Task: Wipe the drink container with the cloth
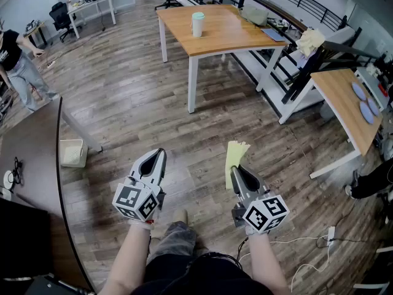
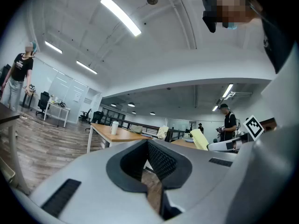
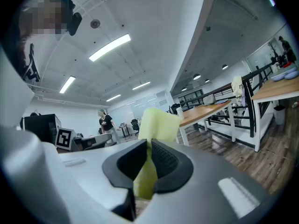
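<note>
**Progress.** The task appears to be at its opening stage. The cloth [image 1: 235, 155], a pale yellow strip, is already in hand. The right gripper [image 1: 237, 171] has its jaws closed on the cloth's lower part, and the free end stands up above the jaw tips. The left gripper [image 1: 161, 153] has its jaws closed together with nothing between them. Both grippers point level over bare wood floor [image 1: 141, 97].

The cup [image 1: 198, 24], a pale lidded drink container, stands upright and alone near the left end of the orange table [image 1: 233, 39]. It is well apart from both grippers, with open floor between. Nothing touches it, so no wiping seems to have begun.

What is left, as judged from this layout:
- cross to the table;
- bring the cloth against the cup, probably with the empty left gripper steadying it;
- rub the surface.

**Counts.**
- Cups: one.
- Cloths: one.
- Grippers: two, each bearing one marker cube.
- Orange-topped tables: two, the nearer one [image 1: 344, 100] at the right carrying two bluish discs.
- Baskets on the floor: one, white [image 1: 72, 152].
- Bystanders [image 1: 15, 63]: one in the head view, at the left edge.
</note>
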Demonstrator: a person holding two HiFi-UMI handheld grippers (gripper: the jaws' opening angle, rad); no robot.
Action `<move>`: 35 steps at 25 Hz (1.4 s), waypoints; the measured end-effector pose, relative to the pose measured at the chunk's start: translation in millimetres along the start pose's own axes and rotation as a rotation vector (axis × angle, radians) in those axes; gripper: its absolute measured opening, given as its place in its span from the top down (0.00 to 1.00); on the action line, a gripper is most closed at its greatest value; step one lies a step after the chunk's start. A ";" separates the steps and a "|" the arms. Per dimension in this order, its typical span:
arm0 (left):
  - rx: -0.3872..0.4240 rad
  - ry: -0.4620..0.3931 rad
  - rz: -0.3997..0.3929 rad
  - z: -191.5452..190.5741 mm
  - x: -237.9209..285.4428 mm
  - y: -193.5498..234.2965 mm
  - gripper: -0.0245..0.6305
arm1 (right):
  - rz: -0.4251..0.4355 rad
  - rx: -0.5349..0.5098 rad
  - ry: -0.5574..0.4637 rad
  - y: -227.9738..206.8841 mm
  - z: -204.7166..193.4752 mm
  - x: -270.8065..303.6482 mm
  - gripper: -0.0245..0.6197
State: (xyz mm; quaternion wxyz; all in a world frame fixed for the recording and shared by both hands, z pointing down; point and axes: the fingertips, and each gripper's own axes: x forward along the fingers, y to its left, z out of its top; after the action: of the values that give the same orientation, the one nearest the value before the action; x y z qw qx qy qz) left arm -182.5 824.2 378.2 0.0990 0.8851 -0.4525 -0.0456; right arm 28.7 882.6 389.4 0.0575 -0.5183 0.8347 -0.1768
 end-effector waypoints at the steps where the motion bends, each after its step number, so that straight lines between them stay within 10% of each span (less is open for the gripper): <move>1: 0.002 -0.004 -0.002 2.7 9.1 9.5 0.97 | 0.000 -0.004 0.000 -2.9 1.9 11.5 0.90; 35: 0.023 -0.064 0.010 54.9 164.3 187.4 0.97 | 0.073 -0.010 0.001 -38.0 48.8 270.6 0.90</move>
State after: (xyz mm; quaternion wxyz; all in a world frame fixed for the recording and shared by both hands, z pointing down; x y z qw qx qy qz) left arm -243.9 576.8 366.6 0.0743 0.8819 -0.4605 -0.0681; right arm -49.0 616.3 381.0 0.0612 -0.4878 0.8539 -0.1708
